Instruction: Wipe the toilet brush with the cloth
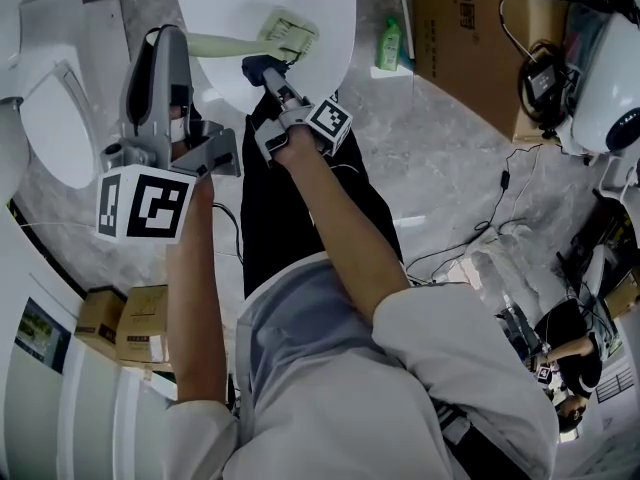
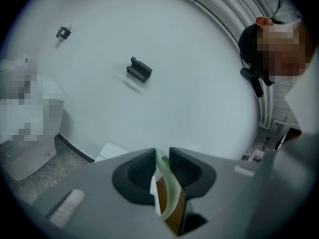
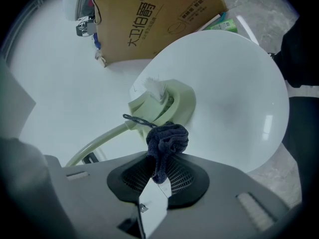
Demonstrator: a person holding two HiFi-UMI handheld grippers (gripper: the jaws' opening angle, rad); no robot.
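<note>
A: Navy cloth (image 3: pixel 167 141) is bunched and pinched in the right gripper (image 3: pixel 160 169). The pale green toilet brush (image 3: pixel 167 101) head sits just ahead of it, over the white tabletop (image 3: pixel 239 83).

B: The left gripper (image 2: pixel 162 163) is clamped on the thin handle. Pressing hard could twist the handle in that narrow pinch, or drag the cloth loose.

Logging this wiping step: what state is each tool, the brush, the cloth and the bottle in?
left tool: shut on the toilet brush handle.
right tool: shut on the cloth.
toilet brush: held by its handle, head beside the cloth.
cloth: bunched into a wad, at the brush head.
green bottle: upright.
</note>
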